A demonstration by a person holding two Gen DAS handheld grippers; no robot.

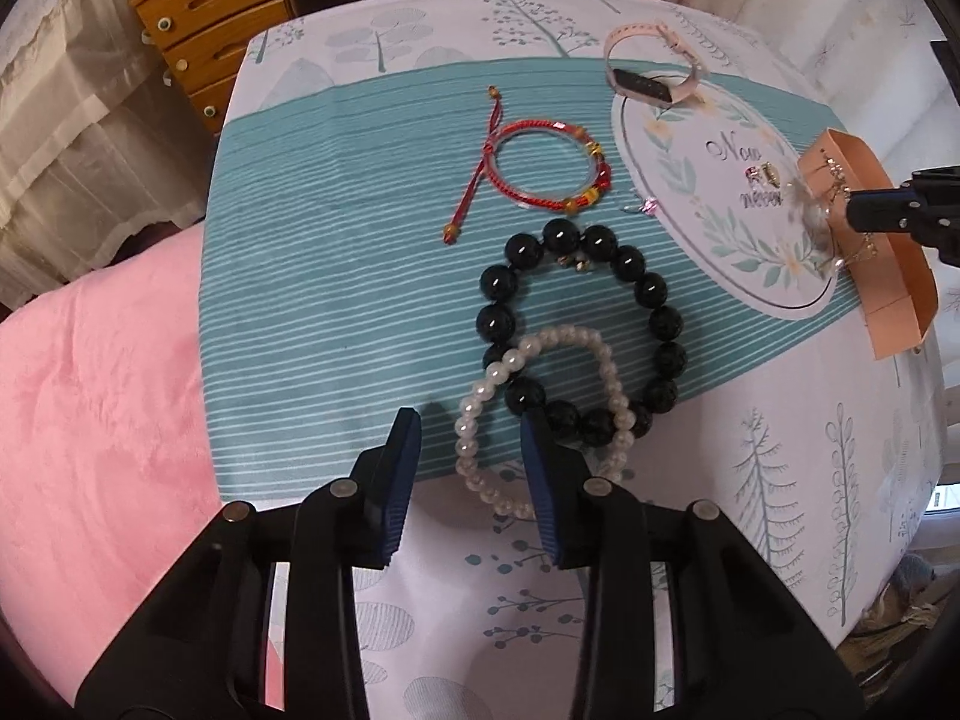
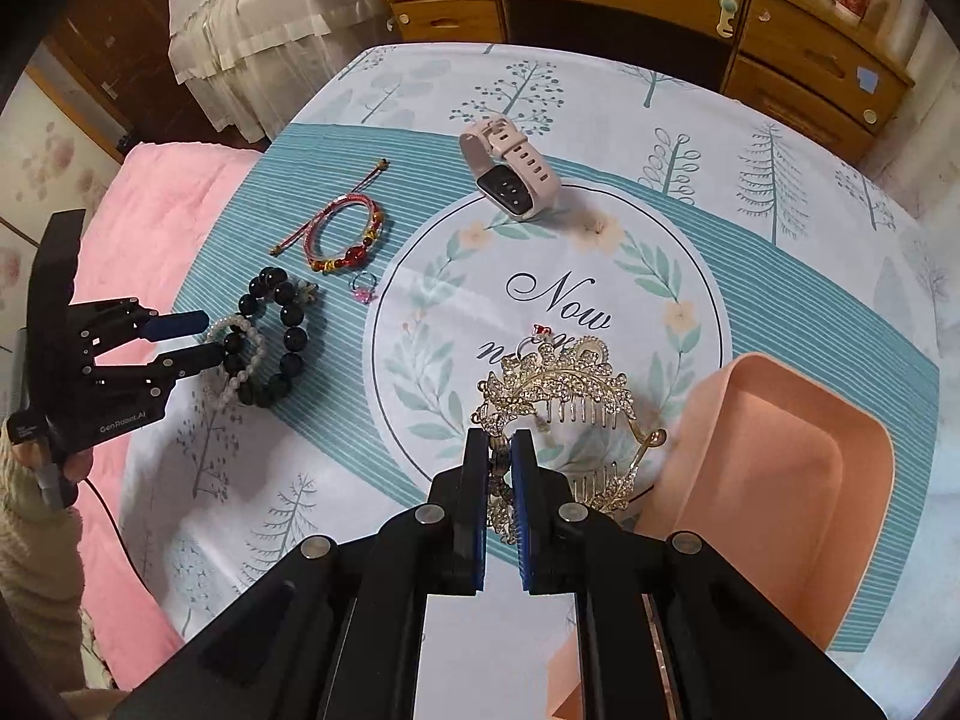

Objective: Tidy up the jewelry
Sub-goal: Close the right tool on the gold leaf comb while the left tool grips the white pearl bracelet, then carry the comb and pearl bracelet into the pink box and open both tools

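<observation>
**Right claw holds hair comb; left claw over pearl bracelet**

The right claw (image 2: 497, 450) is clamped narrow on the gold rhinestone hair comb (image 2: 558, 396), gripping its edge just beside the peach box (image 2: 780, 480). The comb hangs over the round printed centre of the surface (image 2: 600, 90).

The left claw (image 1: 471, 426) stands partly open, its jaws astride one side of the pearl bracelet (image 1: 480, 414); pad contact cannot be confirmed. The pearl bracelet overlaps the black bead bracelet (image 1: 654, 306).

Beyond these lie the red cord bracelet (image 1: 540, 168), a small pink ring (image 2: 363, 288) and a pink watch (image 2: 516, 168), all on the surface.
</observation>
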